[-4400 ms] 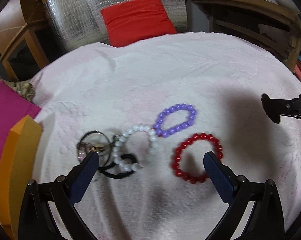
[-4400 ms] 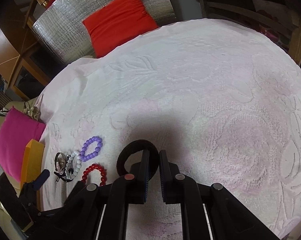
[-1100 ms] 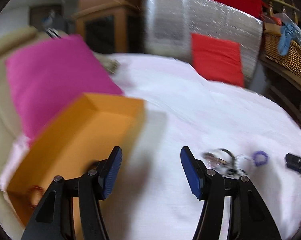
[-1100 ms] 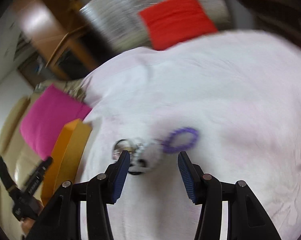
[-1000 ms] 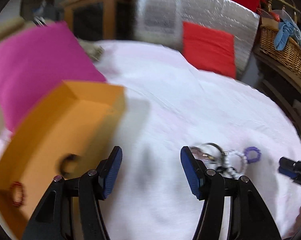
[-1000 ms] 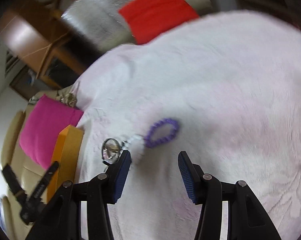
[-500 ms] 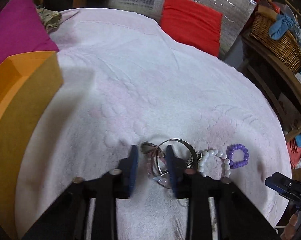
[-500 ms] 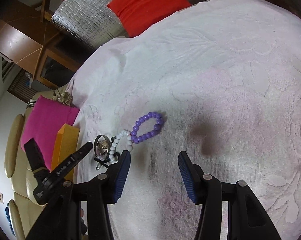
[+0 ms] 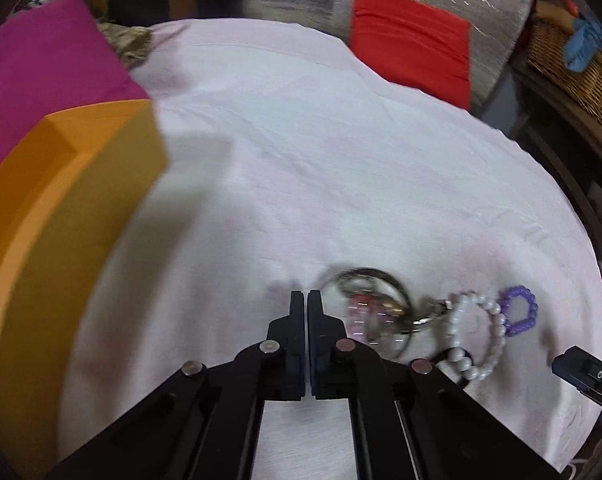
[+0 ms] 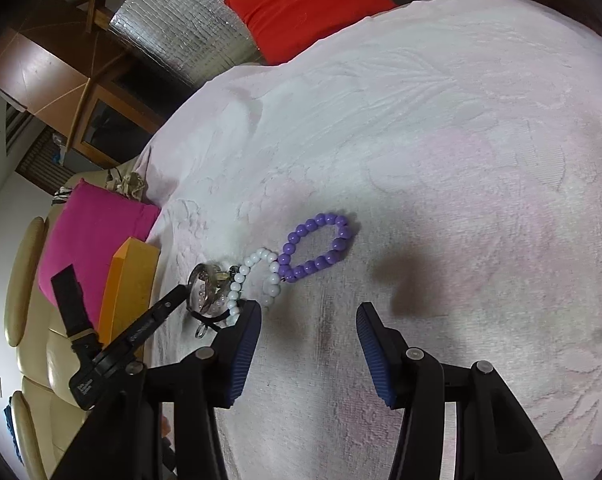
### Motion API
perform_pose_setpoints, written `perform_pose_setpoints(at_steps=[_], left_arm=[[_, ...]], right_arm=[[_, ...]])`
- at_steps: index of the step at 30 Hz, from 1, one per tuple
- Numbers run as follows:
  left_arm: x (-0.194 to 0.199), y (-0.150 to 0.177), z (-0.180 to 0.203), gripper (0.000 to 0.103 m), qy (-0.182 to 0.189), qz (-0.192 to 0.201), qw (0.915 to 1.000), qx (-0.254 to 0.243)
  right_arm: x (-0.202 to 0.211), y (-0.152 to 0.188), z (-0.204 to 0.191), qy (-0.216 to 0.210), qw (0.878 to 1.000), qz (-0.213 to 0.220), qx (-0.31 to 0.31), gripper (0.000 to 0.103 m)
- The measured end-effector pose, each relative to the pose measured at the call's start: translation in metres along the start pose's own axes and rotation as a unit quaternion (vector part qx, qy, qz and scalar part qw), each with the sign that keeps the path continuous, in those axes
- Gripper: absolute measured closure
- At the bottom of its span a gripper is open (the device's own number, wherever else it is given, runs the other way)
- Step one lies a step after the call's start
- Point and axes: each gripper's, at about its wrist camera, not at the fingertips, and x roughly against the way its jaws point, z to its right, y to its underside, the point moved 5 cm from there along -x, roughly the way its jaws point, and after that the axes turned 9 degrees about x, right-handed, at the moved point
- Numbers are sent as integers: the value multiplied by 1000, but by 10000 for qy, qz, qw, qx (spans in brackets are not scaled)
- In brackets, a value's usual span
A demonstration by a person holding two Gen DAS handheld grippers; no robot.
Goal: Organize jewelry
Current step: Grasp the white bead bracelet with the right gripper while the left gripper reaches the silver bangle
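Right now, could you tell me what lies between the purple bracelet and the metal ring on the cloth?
The white bead bracelet lies between them, touching the purple bracelet on one side and reaching the metal ring on the other; the right wrist view shows it clearly.

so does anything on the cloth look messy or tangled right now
Yes. The white beads, a metal ring and a black band lie in one overlapping clump, and the purple beads touch the white ones. The left tongs are shut on nothing beside the ring.
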Motion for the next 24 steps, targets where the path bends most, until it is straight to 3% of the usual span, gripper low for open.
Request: perform_pose_setpoints(at_steps=[6,12,15,18,19,20,21,22,24], left_arm=[[15,6,-23,102,-96,-84,9999,-36],[18,3,-20,102,445,-88,9988,189],[12,1,-16,97,558,-80,9982,210],[2,-1,-8,73,615,-167,9978,186],[-1,-1,-4,70,612,-161,9979,161],[-3,-2,-2,70,606,-136,9980,133],[-5,-2,0,70,600,-115,9981,103],[-6,-1,1,70,584,-111,9982,82],[-13,0,2,70,430,-83,9990,33]], right_arm=[[-16,-2,-9,3,9999,-112,5,49],[-40,-8,-24,-107,9996,-233,-111,49],[-54,-7,-29,72,9992,-351,-149,60],[-62,-9,-34,341,9990,-284,-77,64],[-64,-10,-35,454,9987,-245,-49,67],[-65,-11,-36,629,9978,-197,-10,71],[-66,-12,-34,822,9965,-168,37,85],[-66,-12,-32,985,9950,-145,85,91],[-65,-12,-33,1051,9941,-122,221,91]])
